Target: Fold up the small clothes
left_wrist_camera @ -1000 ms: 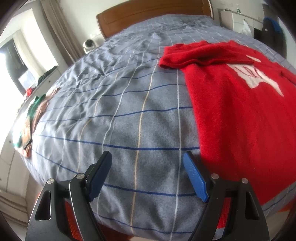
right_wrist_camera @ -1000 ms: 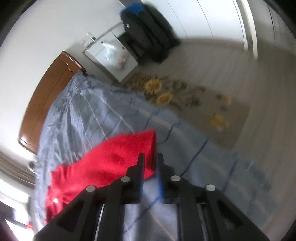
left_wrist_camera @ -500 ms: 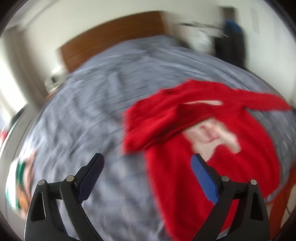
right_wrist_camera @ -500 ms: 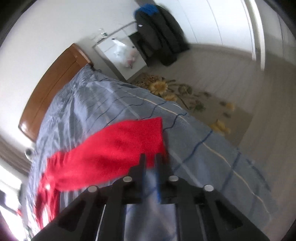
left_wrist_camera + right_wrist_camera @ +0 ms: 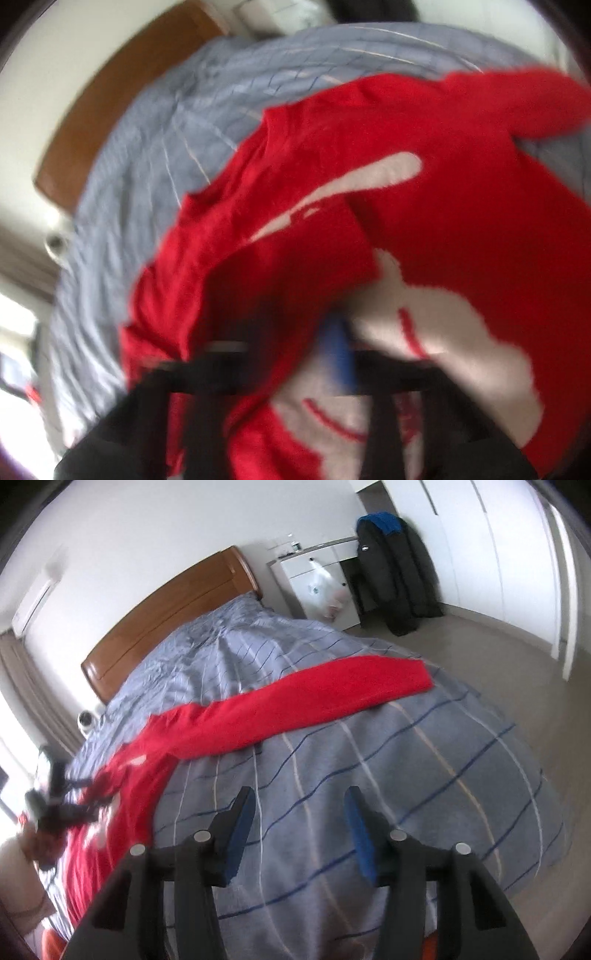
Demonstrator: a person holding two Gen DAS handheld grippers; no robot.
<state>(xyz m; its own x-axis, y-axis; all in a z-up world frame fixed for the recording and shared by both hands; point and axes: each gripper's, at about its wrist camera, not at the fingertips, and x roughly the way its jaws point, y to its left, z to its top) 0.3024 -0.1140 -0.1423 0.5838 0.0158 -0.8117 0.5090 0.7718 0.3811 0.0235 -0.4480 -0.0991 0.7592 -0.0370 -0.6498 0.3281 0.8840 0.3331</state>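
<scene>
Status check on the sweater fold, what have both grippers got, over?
Left hand-held gripper shut on red sweater. Right hand-held gripper opening, nothing between jaws. One sleeve stretched across the bedspread. Nothing in the way.

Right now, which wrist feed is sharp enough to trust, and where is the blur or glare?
Left wrist: heavy motion smear, red sweater and left gripper soft-edged. Right wrist: mostly crisp on the bedspread and right gripper; window glare and blur at the left edge; fisheye bends the headboard.

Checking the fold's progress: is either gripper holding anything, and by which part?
The left gripper is shut on the red sweater, apparently a fold near its white print. The right gripper, jaws opening, holds nothing.
</scene>
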